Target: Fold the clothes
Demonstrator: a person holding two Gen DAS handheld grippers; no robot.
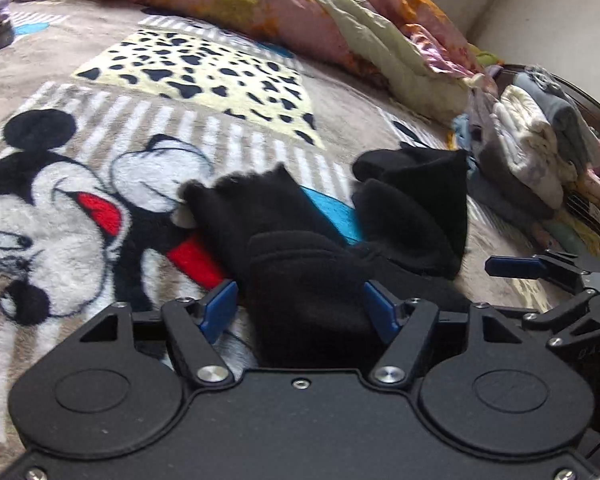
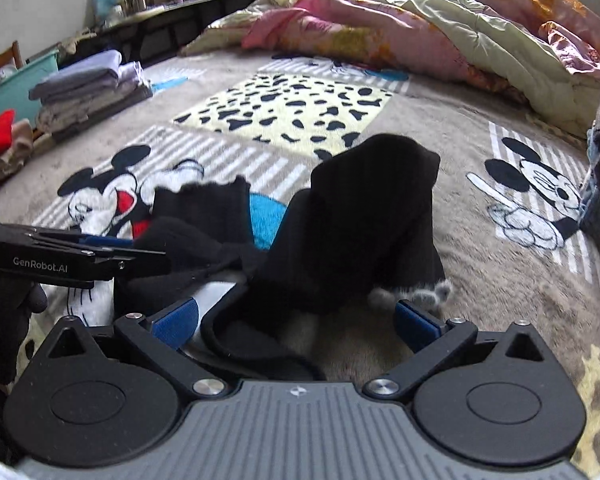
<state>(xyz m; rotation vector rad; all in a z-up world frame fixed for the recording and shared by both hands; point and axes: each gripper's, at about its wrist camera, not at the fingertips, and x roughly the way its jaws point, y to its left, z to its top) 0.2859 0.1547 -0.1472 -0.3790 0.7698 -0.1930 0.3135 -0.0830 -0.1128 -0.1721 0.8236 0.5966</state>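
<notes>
Watching for a missed pinch: we judge the black garment (image 1: 300, 264), bunched on the bed blanket (image 1: 60, 208), could slip or crumple if only one layer gets caught. Left hand-held gripper (image 1: 300, 312) stands partly spread, cloth between its fingers, not clamped. Right hand-held gripper (image 2: 296, 320) is spread wide, released, with the hem lying between its fingers.

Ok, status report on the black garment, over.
Left gripper open, black garment between pads. Right gripper open at its edge. Garment crumpled on blanket. Nothing obstructing.
</notes>
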